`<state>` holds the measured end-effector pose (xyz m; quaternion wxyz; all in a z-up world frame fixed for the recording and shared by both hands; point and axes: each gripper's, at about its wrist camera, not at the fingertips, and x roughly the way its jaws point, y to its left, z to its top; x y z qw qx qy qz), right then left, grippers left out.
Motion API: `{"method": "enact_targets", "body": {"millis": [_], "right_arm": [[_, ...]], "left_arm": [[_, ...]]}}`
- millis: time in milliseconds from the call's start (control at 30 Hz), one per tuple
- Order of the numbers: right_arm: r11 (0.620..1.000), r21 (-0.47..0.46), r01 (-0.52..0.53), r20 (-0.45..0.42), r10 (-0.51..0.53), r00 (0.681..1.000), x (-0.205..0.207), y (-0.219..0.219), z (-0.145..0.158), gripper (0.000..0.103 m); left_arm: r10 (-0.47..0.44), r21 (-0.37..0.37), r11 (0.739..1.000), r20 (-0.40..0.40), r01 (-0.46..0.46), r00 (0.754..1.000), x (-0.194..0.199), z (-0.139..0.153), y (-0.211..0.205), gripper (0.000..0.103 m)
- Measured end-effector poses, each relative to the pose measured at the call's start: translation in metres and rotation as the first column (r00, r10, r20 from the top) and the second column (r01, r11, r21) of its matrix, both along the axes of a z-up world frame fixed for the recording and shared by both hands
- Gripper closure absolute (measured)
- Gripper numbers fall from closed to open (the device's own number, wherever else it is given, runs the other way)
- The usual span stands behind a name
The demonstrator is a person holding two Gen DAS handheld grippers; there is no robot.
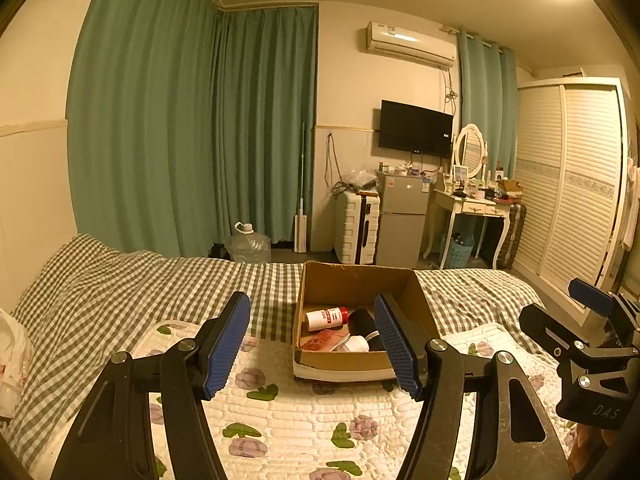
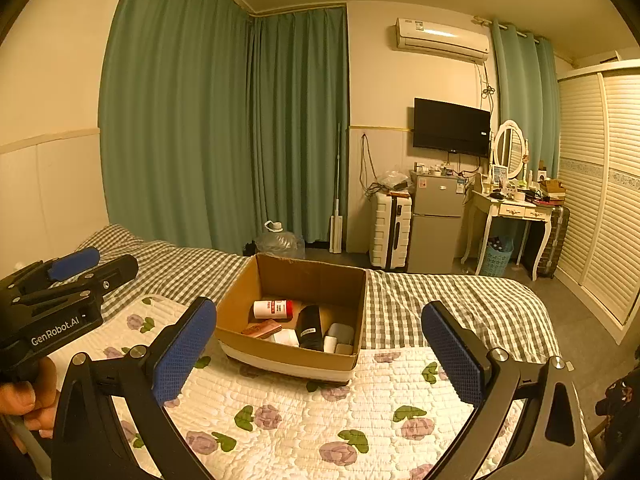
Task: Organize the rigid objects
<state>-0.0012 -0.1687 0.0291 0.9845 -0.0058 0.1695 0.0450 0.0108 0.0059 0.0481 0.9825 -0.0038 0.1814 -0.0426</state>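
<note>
Lettering "GenRobot.AI" marks the left gripper (image 2: 76, 268); left and right gripper (image 2: 320, 354) both gape wide, empty.

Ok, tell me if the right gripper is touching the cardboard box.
Apart. The right wrist view shows the open right gripper short of the cardboard box, quilt visible between.

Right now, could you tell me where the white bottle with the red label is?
The white bottle lies on its side at the back-left of the cardboard box on the bed, left of the black cylinder.
</note>
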Motion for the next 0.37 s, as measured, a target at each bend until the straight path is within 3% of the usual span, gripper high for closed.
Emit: {"method": "enact_targets", "body": {"millis": [367], "right_arm": [[1.0, -0.004, -0.001, -0.008, 0.001, 1.0, -0.0013, 0.0017, -0.001, 0.0]], "left_arm": [[0.0, 0.042, 0.999, 0.017, -0.001, 1.0, -0.0023, -0.0033, -0.0072, 0.035]]}}
